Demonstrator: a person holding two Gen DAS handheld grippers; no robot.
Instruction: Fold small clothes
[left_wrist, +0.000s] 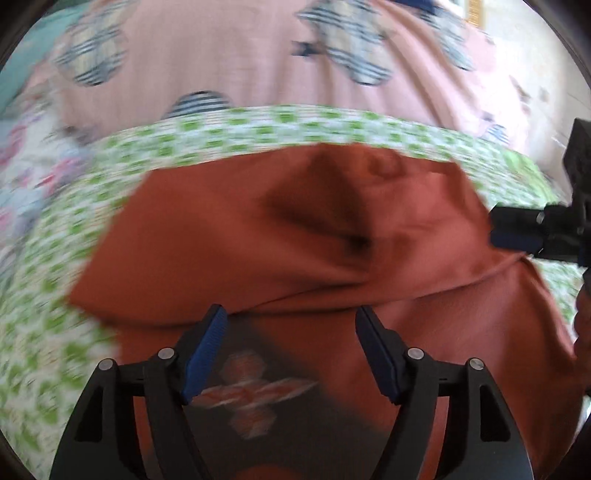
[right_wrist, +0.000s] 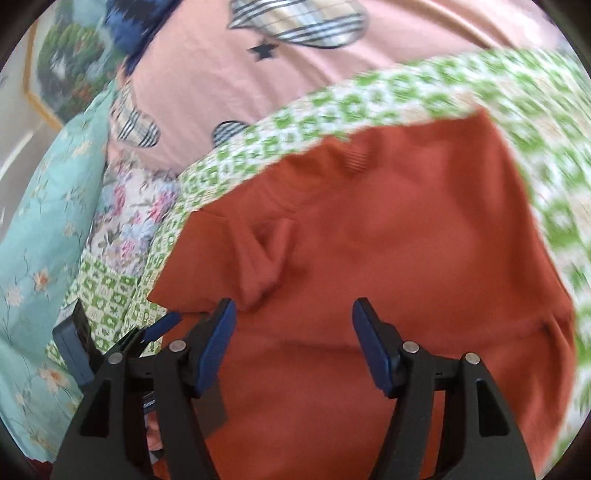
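Observation:
A small rust-orange garment (left_wrist: 295, 229) lies rumpled on a green-and-white patterned cloth (left_wrist: 258, 129); a dark printed patch (left_wrist: 255, 391) shows on it near me. My left gripper (left_wrist: 293, 332) is open just above its near folded edge, nothing between the pads. My right gripper (right_wrist: 293, 325) is also open over the same orange garment (right_wrist: 369, 240), beside a raised crease (right_wrist: 266, 251). In the left wrist view the right gripper (left_wrist: 517, 230) shows at the garment's right edge. In the right wrist view part of the left gripper (right_wrist: 92, 343) shows at lower left.
A pink bedspread with plaid hearts (right_wrist: 258, 74) lies beyond the green cloth (right_wrist: 406, 92). A teal flowered cover (right_wrist: 37, 240) and a floral fabric (right_wrist: 129, 210) lie to the left. A framed picture (right_wrist: 62, 74) hangs on the wall.

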